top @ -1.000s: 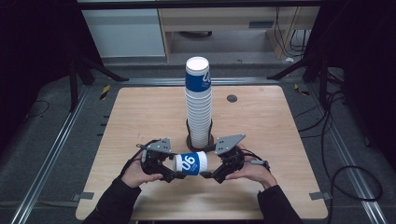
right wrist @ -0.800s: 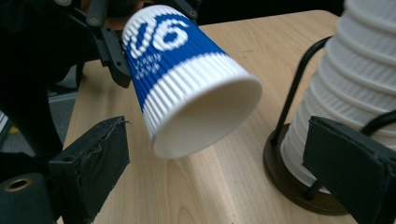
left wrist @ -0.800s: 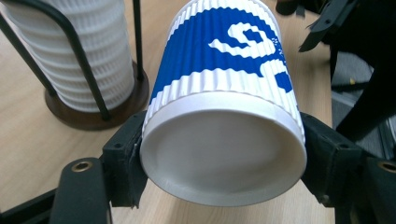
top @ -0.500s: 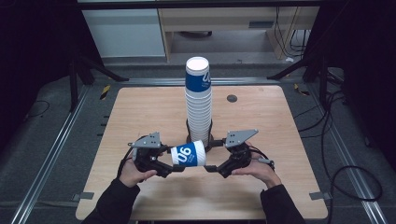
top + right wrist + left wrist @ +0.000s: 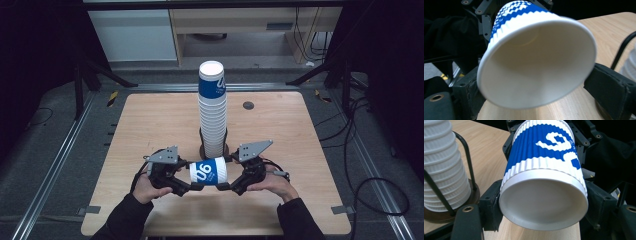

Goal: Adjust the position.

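Observation:
A blue and white ribbed paper cup lies on its side above the table's front, held between both grippers. My left gripper is shut on its base end; in the left gripper view the cup's bottom faces the camera between the black pads. My right gripper is shut on the rim end; in the right gripper view the open mouth faces the camera between the pads. A tall stack of matching cups stands just behind.
The stack sits in a black wire holder on a round brown base at the middle of the wooden table. A small dark disc lies at the back right. Metal rails and cables run beside the table.
Half a second ago the right gripper stood a little off the cup's right end; it has come back in onto the rim. The cup has shifted slightly right and toward the front.

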